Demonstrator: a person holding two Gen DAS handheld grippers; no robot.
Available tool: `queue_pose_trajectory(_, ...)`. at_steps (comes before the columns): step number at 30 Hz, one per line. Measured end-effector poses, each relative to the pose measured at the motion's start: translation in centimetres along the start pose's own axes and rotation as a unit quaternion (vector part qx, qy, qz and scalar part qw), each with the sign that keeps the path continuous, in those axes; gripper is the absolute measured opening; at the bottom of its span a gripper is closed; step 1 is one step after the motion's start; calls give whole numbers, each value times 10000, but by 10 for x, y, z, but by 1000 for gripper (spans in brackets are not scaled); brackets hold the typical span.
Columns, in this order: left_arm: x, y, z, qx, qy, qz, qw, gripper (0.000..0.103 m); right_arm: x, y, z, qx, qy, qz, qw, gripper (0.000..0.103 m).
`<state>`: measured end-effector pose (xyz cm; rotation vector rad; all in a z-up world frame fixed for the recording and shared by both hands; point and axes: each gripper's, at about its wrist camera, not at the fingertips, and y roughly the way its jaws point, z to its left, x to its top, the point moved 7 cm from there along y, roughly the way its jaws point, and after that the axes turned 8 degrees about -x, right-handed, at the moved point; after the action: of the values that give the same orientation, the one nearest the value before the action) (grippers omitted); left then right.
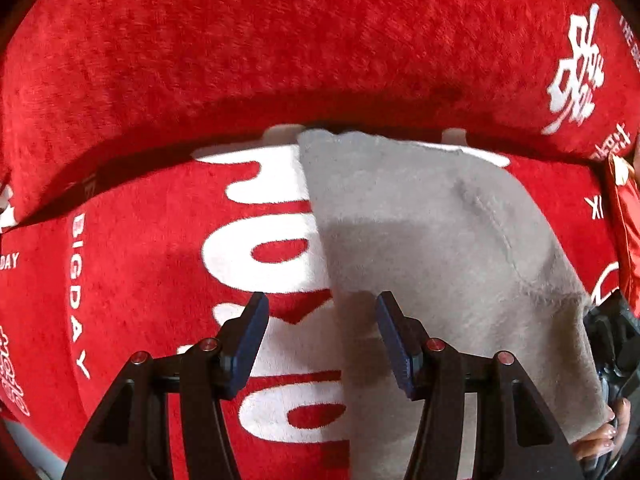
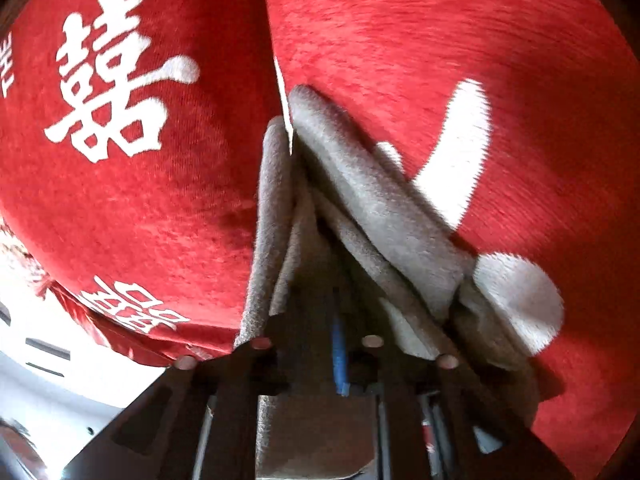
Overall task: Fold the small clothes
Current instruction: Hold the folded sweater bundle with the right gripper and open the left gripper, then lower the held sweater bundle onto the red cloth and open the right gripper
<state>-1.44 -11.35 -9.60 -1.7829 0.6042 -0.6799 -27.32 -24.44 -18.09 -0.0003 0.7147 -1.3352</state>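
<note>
A grey fuzzy garment (image 1: 432, 248) lies flat on the red sofa seat (image 1: 140, 264), over its big white letters. My left gripper (image 1: 324, 320) points down at it and stands open, its blue pads apart above the garment's left edge, with nothing pinched. At the right edge of that view a hand (image 1: 600, 436) holds the other gripper by the garment's corner. In the right wrist view, folds of the grey garment (image 2: 360, 200) drape over and between the fingers of my right gripper (image 2: 312, 292). One blue pad (image 2: 339, 352) shows bare beside a dark gap. The fingertips are hidden by cloth.
The red sofa backrest (image 1: 300, 40) with white characters rises just behind the garment. A red cushion (image 2: 132, 184) with a large white character fills the left of the right wrist view. A shiny red item (image 1: 628, 232) sits at the seat's right end. White floor or furniture (image 2: 60, 384) shows below.
</note>
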Motion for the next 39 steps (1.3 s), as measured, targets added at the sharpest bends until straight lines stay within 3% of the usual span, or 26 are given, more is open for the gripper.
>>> queue_pose_trajectory(2, 0, 1, -4, -52, 71, 19, 10000, 57, 2, -4, 0, 247, 99, -65, 9996, 60)
queue_pose_trajectory(3, 0, 3, -6, -31, 110, 83, 9999, 57, 1, -3, 6, 400, 131, -92, 9991, 60)
queue_pose_trajectory(5, 2, 5, -7, 30, 110, 101, 9999, 83, 3, -5, 11, 339, -17, -85, 9994, 60)
queue_pose_trajectory(6, 3, 5, -7, 5, 59, 32, 10000, 102, 4, -3, 15, 165, -205, -36, 9996, 60)
queue_pose_trajectory(11, 3, 2, -7, 26, 11, -7, 10000, 102, 7, 16, 42, -621, -1044, 215, 9924, 60)
queue_pose_trajectory(15, 3, 7, 0, 215, -21, 65, 9997, 102, 7, 31, 63, -1350, -1864, 424, 9722, 57)
queue_pose_trajectory(16, 1, 11, 2, 132, -87, 152, 9998, 102, 7, 35, 66, -1560, -2050, 440, 9653, 50)
queue_pose_trajectory(18, -4, 23, 8, 3, -314, 399, 9987, 102, 8, 42, 68, -2130, -2455, 469, 9445, 15)
queue_pose_trajectory(21, -5, 21, 5, -173, -363, 329, 9986, 102, -2, 39, 86, -2433, -3242, 279, 9138, 14)
queue_pose_trajectory(23, -3, 15, -1, -60, -121, 153, 9998, 102, -10, 28, 104, -2245, -3593, 121, 9057, 13)
queue_pose_trajectory(26, -3, 18, -13, -9, 162, 133, 9998, 102, -2, 13, 99, -2258, -3507, -66, 9088, 13)
queue_pose_trajectory(30, -9, 34, -23, 61, 324, 261, 9991, 102, 21, 15, 54, -2839, -2927, -67, 9131, 13)
queue_pose_trajectory(34, -11, 31, -26, 98, 488, 213, 9985, 102, 23, 9, 40, -2906, -2732, -168, 9169, 15)
queue_pose_trajectory(39, -13, 13, -21, 224, 570, 138, 9980, 102, 16, -9, 48, -3573, -3064, -432, 8812, 15)
